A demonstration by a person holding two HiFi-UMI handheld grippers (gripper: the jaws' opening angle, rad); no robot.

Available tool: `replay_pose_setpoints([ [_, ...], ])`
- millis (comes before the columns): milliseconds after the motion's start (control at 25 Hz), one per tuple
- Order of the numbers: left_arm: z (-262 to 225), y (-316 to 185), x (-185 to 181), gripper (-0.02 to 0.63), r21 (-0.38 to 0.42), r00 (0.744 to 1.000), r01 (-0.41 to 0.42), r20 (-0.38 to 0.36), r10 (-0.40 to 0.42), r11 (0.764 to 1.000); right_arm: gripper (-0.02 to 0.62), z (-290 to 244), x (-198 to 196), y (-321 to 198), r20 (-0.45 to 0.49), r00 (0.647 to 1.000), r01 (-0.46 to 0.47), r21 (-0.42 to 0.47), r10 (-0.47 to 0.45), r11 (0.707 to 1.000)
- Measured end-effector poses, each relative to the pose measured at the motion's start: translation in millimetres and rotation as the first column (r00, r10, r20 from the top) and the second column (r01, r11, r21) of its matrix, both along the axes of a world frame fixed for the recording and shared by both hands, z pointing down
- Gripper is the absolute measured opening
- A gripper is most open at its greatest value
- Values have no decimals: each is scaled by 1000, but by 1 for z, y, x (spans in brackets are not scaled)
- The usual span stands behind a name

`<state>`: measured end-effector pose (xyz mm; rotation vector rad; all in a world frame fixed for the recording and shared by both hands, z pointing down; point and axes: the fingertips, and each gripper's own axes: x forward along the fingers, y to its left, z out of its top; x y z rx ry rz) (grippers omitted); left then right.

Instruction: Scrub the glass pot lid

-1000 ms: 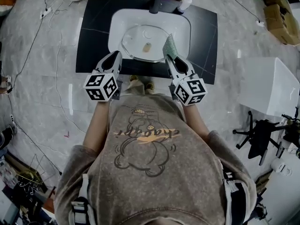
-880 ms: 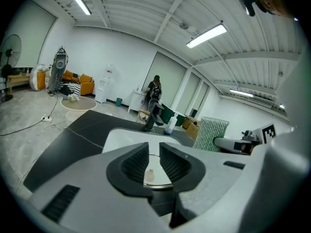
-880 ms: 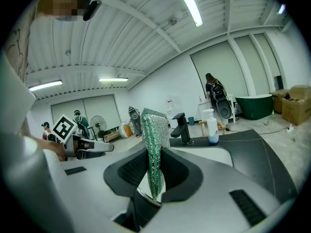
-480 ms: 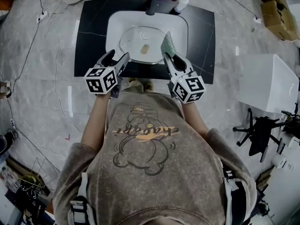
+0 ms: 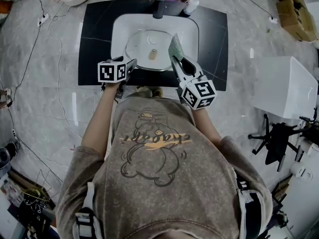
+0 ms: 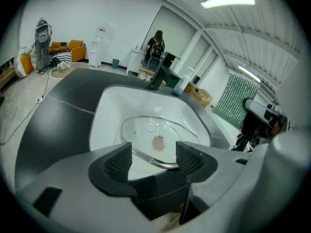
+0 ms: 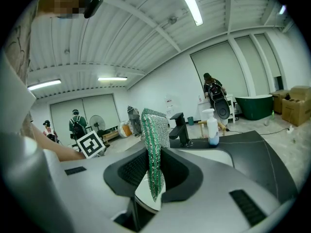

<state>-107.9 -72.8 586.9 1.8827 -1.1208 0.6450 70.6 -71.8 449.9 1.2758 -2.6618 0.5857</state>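
Note:
The glass pot lid lies flat in the white sink, its tan knob near the middle. My left gripper hovers at the sink's near left rim and tilts down toward the lid. Its jaws have just been opening and stand open, empty. In the left gripper view the lid's near rim shows just beyond the open left gripper. My right gripper is shut on a green scrub pad that stands upright over the sink's right side. The pad fills the right gripper.
A black faucet and a soap bottle stand behind the sink on the black counter. A white box and an office chair are at the right. Cables run across the floor at the left.
The left gripper went from shut to open, dropped and tipped down toward the sink's near rim. The right gripper with the scrub pad stayed put.

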Motion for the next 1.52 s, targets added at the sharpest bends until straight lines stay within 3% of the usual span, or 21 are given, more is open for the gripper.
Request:
replay_pose_setpoints([
  [240, 40, -4, -2, 278, -160, 997, -27, 60, 37, 987, 86, 2, 9, -9, -4, 1000, -24, -2, 24, 1000],
  [480, 65, -5, -3, 278, -325, 1000, -2, 8, 5, 946, 86, 6, 15, -21, -9, 999, -42, -7, 42, 999],
  [760, 75, -1, 5, 258, -457, 998, -55, -45, 39, 888, 86, 7, 12, -36, -2, 999, -44, -10, 44, 999],
  [960, 75, -2, 6, 236, -473, 999, -51, -30, 41, 880, 86, 10, 11, -46, -5, 999, -35, -16, 35, 999],
  [1200, 73, -3, 7, 221, -456, 999, -31, -38, 15, 889, 86, 20, 5, -46, -35, 999, 11, -31, -13, 999],
  [1360, 73, -5, 7, 213, -433, 999, -20, -40, 3, 901, 86, 43, -16, -37, -99, 979, 169, -90, -178, 981],
  [1520, 71, -6, 7, 207, -418, 999, -6, -48, -16, 908, 86, 73, -37, -26, -174, 918, 327, -180, -357, 928],
])
